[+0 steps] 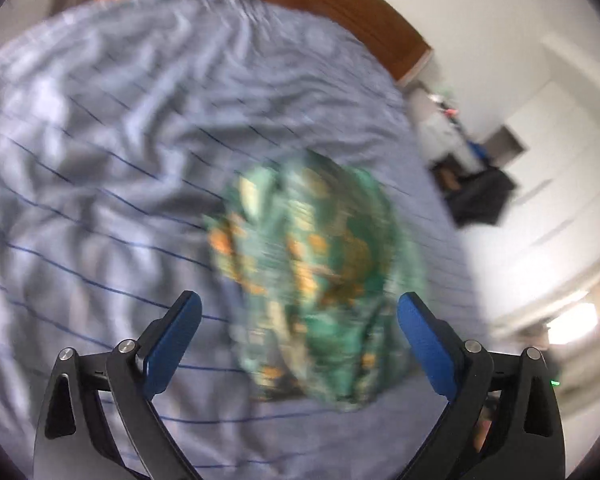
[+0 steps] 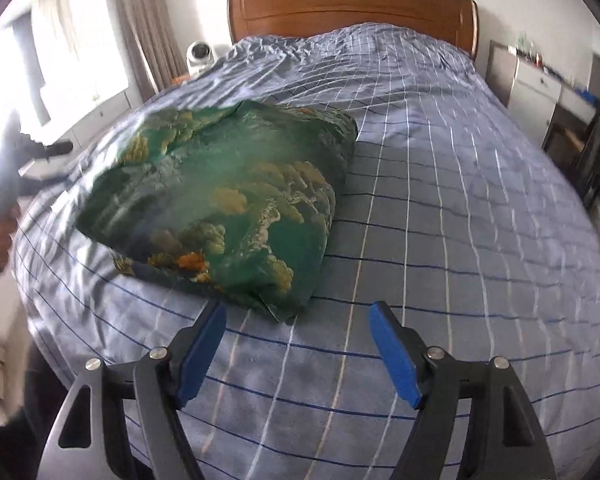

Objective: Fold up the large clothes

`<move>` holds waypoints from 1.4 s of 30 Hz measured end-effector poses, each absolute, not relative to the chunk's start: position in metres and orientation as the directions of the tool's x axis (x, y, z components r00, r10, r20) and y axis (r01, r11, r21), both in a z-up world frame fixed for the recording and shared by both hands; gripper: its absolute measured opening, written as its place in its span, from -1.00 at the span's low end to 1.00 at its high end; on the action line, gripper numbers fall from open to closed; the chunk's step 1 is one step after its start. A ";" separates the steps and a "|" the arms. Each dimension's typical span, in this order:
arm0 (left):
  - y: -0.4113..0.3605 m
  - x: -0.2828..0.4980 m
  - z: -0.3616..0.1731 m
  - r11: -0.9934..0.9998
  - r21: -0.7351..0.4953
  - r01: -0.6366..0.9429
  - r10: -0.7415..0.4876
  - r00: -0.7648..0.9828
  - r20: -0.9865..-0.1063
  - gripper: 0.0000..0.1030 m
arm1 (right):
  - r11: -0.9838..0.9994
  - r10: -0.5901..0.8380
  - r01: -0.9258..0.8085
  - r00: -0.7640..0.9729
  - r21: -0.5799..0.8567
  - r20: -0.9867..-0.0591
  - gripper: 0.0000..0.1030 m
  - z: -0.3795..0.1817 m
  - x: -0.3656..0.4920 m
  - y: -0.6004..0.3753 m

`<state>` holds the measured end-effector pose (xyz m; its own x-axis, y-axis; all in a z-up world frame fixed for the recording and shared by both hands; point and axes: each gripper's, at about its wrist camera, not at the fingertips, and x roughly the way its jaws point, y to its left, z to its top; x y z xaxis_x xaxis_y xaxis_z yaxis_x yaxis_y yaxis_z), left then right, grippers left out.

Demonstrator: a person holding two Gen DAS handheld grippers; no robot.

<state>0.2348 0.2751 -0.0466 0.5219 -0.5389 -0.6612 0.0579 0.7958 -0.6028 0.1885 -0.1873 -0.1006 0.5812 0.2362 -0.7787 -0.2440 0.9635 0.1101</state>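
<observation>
Left gripper (image 1: 299, 307): blue pads spread wide, nothing between them. They sit at the bottom of the left wrist view, tips framing the green patterned garment (image 1: 320, 284), which fills the centre-lower part of that frame. The view is heavily blurred, so contact can't be confirmed; the cloth looks to lie beyond and below the tips, not pinched.

Right gripper (image 2: 298, 310): also wide apart and empty, at the bottom centre of the right wrist view. The garment's near corner pokes down just above and between its tips, close, but no pad appears to be on it.

The garment (image 2: 224, 196) lies in the left-centre of the right view as a thick, layered bundle with stacked edges on its right side and a pointed corner toward the camera. Judging by that, it is already folded into a compact block and set down, which would explain why both tools are released. It may equally be a pile awaiting a first grasp; hard to tell.

It rests on the blue checked bedsheet (image 2: 440, 208), a broad soft surface that suits large cloth. The wooden headboard (image 2: 352, 8) is at top centre, a white fan (image 2: 199, 55) at upper left beside the curtain (image 2: 148, 28), and a white cabinet (image 2: 534, 88) at the upper right edge.
</observation>
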 end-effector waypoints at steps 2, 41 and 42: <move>0.263 0.253 -0.062 0.777 -0.627 0.056 -0.577 0.461 -0.674 0.92 | 0.957 0.283 -0.227 0.581 0.183 -0.763 0.47 -0.099 0.193 -0.197; 0.223 0.340 -0.203 0.654 -0.753 -0.070 -0.722 0.240 -0.649 0.99 | 0.630 0.771 -0.117 0.204 0.767 -0.603 0.65 -0.220 0.380 -0.205; 0.224 0.340 -0.204 0.648 -0.759 -0.067 -0.728 0.240 -0.643 0.99 | 0.622 0.780 -0.125 0.192 0.773 -0.596 0.66 -0.218 0.380 -0.208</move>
